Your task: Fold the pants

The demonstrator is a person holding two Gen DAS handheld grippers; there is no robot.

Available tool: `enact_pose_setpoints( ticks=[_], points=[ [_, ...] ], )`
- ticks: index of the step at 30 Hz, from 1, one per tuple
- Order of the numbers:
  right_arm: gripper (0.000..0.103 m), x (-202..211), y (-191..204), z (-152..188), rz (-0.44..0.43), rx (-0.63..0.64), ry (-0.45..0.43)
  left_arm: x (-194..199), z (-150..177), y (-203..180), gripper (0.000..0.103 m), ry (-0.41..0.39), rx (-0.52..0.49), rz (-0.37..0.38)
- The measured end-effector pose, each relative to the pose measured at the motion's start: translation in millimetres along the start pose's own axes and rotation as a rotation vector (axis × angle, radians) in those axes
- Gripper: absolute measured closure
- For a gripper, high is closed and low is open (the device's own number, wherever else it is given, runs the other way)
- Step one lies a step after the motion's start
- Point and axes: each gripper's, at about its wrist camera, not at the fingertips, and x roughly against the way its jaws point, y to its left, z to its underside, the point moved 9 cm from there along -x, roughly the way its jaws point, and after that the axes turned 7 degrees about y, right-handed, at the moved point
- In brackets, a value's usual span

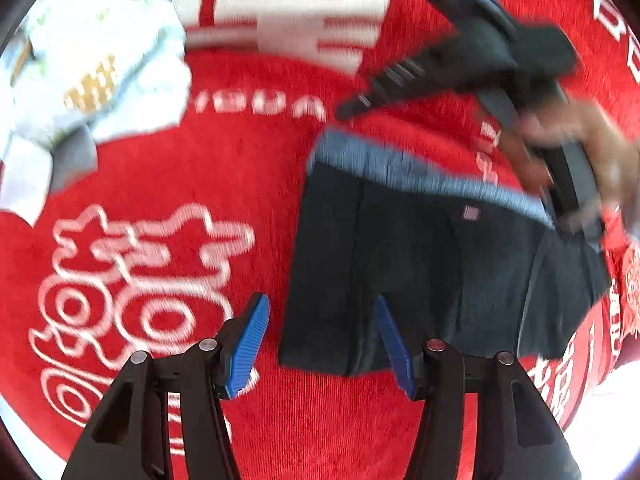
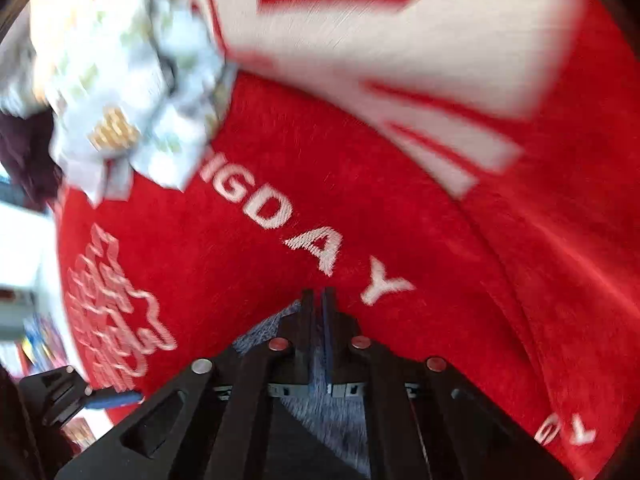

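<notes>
Dark navy cloth pants with grey-blue waistband point(image 1: 420, 272): lying folded on red embroidered blanket point(image 1: 240, 152). Left tool point(image 1: 320, 340): released, hovering above. Right tool point(image 2: 318, 300): clenched, seemingly pinching waistband. Advice: lift evenly, keeping edges aligned.

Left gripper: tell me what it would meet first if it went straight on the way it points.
Probably the left edge of the dark pants lying on the red cloth; the left gripper is open, though depth is unclear.

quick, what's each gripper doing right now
left gripper: open, holding nothing, above the pants
right gripper: shut on the pants' waistband
</notes>
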Motion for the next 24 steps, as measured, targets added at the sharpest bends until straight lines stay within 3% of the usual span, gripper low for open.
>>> enact_pose_setpoints(
  ticks=[3, 5, 7, 8, 10, 11, 12, 13, 16, 19, 24],
  points=[
    [0.093, 26, -1, 21, -0.029, -0.011, -0.023, -1, -20, -5, 0.045, -0.020, 0.000, -0.012],
    [0.093, 20, -8, 44, -0.068, -0.080, 0.028, -20, -28, -6, 0.045, 0.015, 0.005, -0.052],
    [0.093, -1, -19, 62, -0.020, -0.133, 0.094, -53, -22, 1, 0.045, 0.089, 0.031, -0.104],
    [0.094, -19, -34, 71, 0.062, -0.170, 0.125, -58, -20, 1, 0.044, 0.087, 0.025, -0.122],
    [0.094, -19, -53, 71, 0.087, -0.233, 0.046, -52, -18, -6, 0.044, 0.065, -0.038, -0.170],
    [0.084, -8, -71, 75, 0.122, -0.327, -0.011, -50, -12, -8, 0.044, 0.084, -0.060, -0.187],
    [0.061, 0, -85, 83, 0.154, -0.402, -0.021, -48, -10, -8, 0.044, 0.087, -0.060, -0.185],
    [0.054, 11, -97, 96, 0.127, -0.484, -0.046, -43, -6, -8, 0.044, 0.101, -0.065, -0.180],
    [0.053, 48, -114, 134, -0.034, -0.615, -0.144, -31, -7, -21, 0.044, 0.106, -0.113, -0.213],
    [0.053, 97, -141, 193, -0.025, -0.679, -0.226, -25, -18, -58, 0.044, 0.094, -0.139, -0.172],
    [0.053, 154, -228, 321, 0.066, -0.934, -0.298, -42, -43, -158, 0.044, 0.073, -0.239, -0.141]
  ],
)
